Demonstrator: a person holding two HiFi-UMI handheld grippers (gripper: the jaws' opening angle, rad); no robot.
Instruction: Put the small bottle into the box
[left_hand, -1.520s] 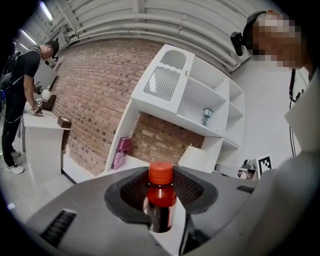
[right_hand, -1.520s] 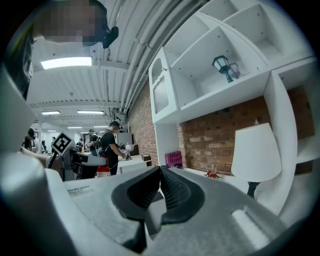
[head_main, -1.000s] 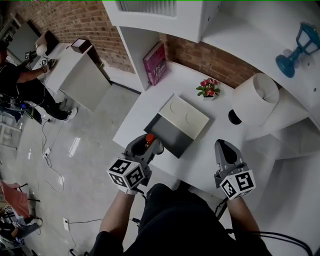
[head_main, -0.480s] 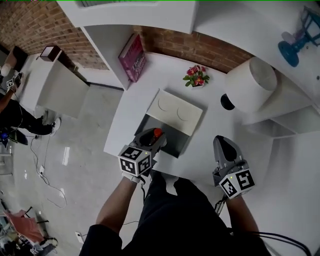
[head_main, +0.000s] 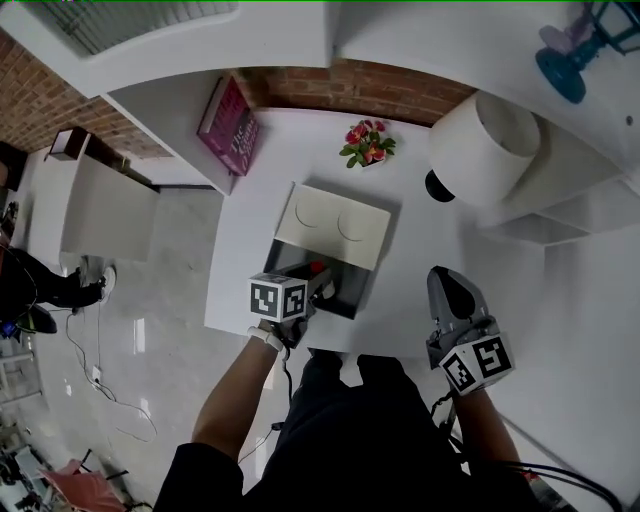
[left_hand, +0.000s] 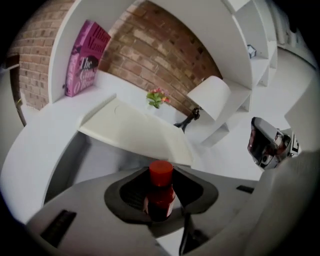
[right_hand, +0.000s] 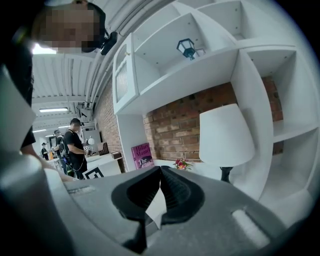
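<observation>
The small bottle (head_main: 317, 269), dark with a red cap (left_hand: 160, 172), stands upright between the jaws of my left gripper (head_main: 314, 283), which is shut on it. In the head view it hangs over the open part of the grey box (head_main: 345, 292), near its front left side. The box's white lid (head_main: 333, 222) lies across the far half. The left gripper view has the lid (left_hand: 135, 131) just beyond the bottle, with the grey box wall (left_hand: 70, 157) below it. My right gripper (head_main: 452, 292) hovers right of the box, shut with nothing in it (right_hand: 160, 189).
A pink book (head_main: 229, 126) leans at the table's back left, a small flower pot (head_main: 366, 144) sits behind the box, and a white lamp (head_main: 484, 148) stands at the back right. White shelves rise around the table. The table's front edge (head_main: 260, 338) is near my body.
My left gripper has carried the bottle forward from beside the box's near corner to over its open grey part. The right gripper has barely moved.
</observation>
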